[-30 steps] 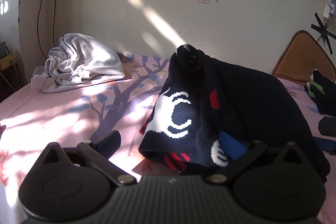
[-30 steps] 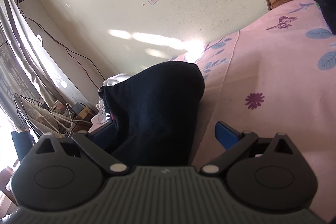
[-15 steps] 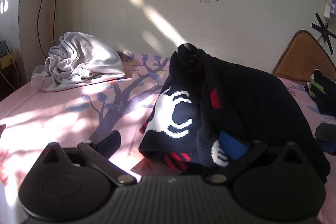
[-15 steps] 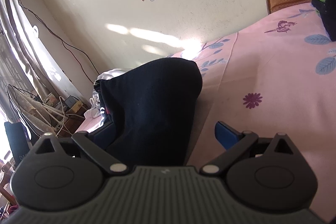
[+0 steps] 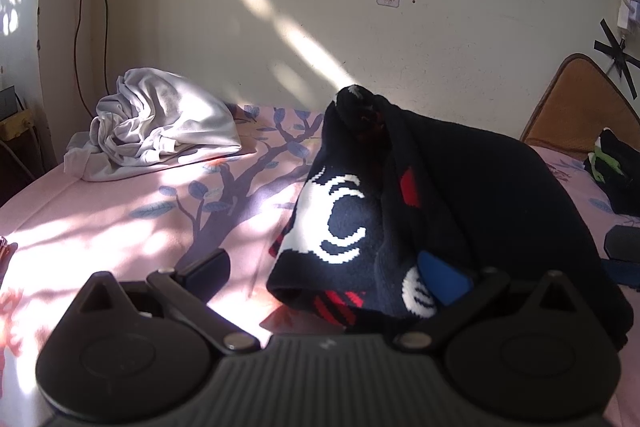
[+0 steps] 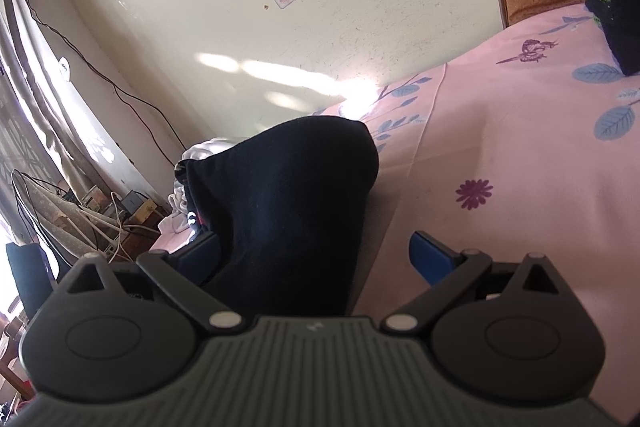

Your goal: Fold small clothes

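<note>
Loosely between both parted tongs point(image 5: 324, 271) point(image 6: 316, 255), dark knit garment point(image 5: 440, 195) on bedsheet point(image 5: 120, 219).

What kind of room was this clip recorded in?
Most likely a bedroom in a home. The work surface is a bed with a pink floral sheet and a woven headboard. A crumpled white garment and a dark patterned knit lie on it, against a plain wall.

Both my grippers are wide open right now. My left gripper point(image 5: 326, 273) sits low and level, 2 fingers spread far apart. My right gripper point(image 6: 316, 253) is rolled over to one side, fingers point(image 6: 434, 259) spread just as wide, not clamping anything.
</note>
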{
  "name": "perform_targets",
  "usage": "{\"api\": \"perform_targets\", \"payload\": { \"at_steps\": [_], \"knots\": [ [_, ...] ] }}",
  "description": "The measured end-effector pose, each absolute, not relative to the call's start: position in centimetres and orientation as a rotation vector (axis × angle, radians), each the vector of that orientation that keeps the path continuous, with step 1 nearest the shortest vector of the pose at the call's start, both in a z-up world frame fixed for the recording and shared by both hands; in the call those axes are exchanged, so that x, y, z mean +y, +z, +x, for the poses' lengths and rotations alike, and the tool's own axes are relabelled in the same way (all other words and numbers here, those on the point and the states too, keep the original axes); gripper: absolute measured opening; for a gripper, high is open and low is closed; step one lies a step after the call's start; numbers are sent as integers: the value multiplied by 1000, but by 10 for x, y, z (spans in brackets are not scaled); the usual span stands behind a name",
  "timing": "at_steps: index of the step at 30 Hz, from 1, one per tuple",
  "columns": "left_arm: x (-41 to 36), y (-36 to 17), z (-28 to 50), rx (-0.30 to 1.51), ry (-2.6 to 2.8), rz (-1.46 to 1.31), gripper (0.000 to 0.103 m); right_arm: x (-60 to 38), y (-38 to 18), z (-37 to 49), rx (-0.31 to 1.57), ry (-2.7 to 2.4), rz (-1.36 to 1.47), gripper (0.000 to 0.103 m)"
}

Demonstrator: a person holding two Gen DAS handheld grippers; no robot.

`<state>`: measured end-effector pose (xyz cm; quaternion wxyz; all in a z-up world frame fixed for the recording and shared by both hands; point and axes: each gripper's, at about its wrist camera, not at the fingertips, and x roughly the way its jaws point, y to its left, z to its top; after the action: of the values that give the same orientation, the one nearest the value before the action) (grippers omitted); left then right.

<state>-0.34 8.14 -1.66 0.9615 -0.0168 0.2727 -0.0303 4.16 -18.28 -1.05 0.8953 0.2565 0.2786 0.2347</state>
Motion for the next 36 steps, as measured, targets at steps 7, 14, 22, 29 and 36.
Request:
{"api": "perform_targets", "payload": {
  "at_steps": [7,14,22,29,36],
  "knots": [
    [81,-16,-5,551,-60,-31,103,-183,-11,41,577,488,532,102],
    [82,-16,-3,558,-65,-39,103,-182,-11,42,582,489,536,102],
    [82,-17,-2,562,-65,-39,103,-182,-12,45,595,500,541,102],
    [83,-18,-1,566,-70,-47,103,-183,-12,44,602,493,549,102],
    [91,-17,-4,565,-113,-79,103,-183,-12,42,608,468,539,102]
  ]
}}
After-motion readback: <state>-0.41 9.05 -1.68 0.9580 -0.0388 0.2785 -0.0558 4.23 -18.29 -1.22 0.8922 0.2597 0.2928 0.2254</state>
